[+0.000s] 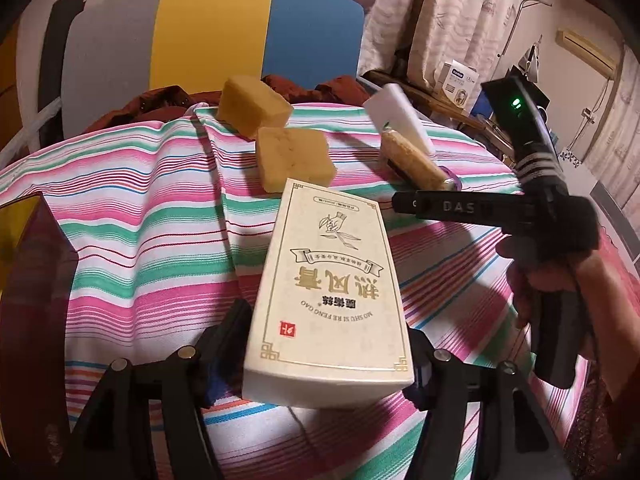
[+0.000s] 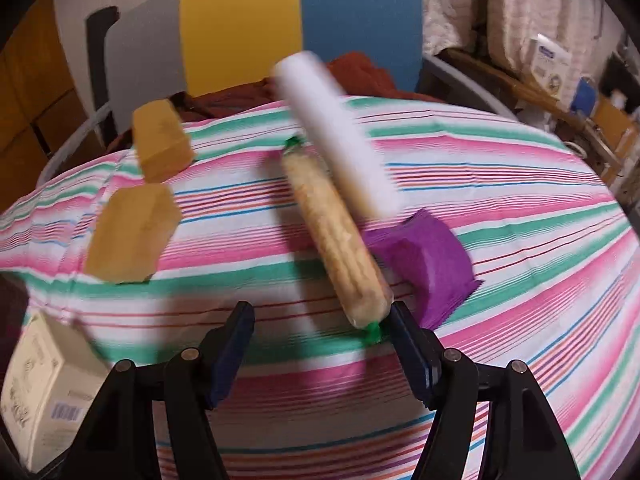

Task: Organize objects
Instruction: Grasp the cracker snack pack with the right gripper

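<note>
the left gripper [image 1: 328, 360] clenched the cream box [image 1: 326, 288] above the striped cloth [image 1: 140, 216], while the right gripper [image 2: 320, 344] gaped empty, the cracker roll [image 2: 336, 240] at its one o'clock.

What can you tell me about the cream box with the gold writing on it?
The cream box is a long cardboard carton with gold borders, Chinese characters, a leaf drawing and a small red stamp. In the right wrist view its side shows a barcode. It is closed and looks undamaged. It sits between the fingers of the left gripper, its near end raised above the striped cloth, its far end pointing toward the two yellow blocks. Whether that far end rests on the cloth is unclear.
</note>
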A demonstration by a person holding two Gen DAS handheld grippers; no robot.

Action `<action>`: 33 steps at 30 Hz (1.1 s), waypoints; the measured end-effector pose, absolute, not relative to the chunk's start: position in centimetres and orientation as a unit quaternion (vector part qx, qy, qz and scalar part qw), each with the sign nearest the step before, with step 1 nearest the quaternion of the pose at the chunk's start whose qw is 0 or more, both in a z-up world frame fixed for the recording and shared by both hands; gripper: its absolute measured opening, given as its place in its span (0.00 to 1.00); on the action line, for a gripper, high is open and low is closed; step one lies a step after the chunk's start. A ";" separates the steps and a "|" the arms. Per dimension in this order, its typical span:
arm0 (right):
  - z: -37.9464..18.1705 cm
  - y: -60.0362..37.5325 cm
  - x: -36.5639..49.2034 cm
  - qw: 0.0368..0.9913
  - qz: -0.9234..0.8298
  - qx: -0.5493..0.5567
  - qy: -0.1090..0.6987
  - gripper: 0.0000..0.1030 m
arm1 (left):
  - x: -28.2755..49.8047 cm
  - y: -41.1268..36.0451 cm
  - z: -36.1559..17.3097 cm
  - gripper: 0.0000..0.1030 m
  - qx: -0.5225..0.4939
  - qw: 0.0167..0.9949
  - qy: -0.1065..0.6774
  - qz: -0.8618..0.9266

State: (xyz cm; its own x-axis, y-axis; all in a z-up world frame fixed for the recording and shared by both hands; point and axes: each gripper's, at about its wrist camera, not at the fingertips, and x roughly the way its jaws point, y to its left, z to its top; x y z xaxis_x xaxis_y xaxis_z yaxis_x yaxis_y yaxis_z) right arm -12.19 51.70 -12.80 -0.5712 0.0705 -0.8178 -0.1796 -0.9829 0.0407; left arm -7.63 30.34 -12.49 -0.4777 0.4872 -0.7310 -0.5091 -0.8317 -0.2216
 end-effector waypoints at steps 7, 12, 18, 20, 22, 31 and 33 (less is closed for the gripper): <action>-12.1 51.2 -11.7 0.029 0.882 -0.459 0.101 0.68 | -7.7 30.0 -12.6 0.65 -0.419 0.296 0.000 0.858; -12.4 51.8 -13.0 0.046 0.890 -0.441 0.109 0.70 | -7.3 30.7 -12.5 0.70 -0.417 0.292 0.021 0.861; -11.3 51.2 -14.0 0.049 0.891 -0.438 0.109 0.73 | -7.2 31.0 -12.6 0.72 -0.414 0.292 0.034 0.861; -9.9 50.8 -13.8 0.035 0.902 -0.420 0.098 0.77 | -7.2 30.7 -12.6 0.72 -0.413 0.296 0.026 0.861; -9.2 50.2 -14.4 0.031 0.906 -0.416 0.071 0.81 | -7.2 30.7 -12.6 0.72 -0.413 0.297 0.024 0.860; -12.7 51.7 -19.0 0.036 0.873 -0.482 0.061 0.64 | -7.2 30.8 -12.7 0.72 -0.411 0.298 0.025 0.861; -12.7 51.3 -18.7 0.036 0.873 -0.484 0.048 0.56 | -7.1 31.0 -12.7 0.73 -0.410 0.297 0.032 0.862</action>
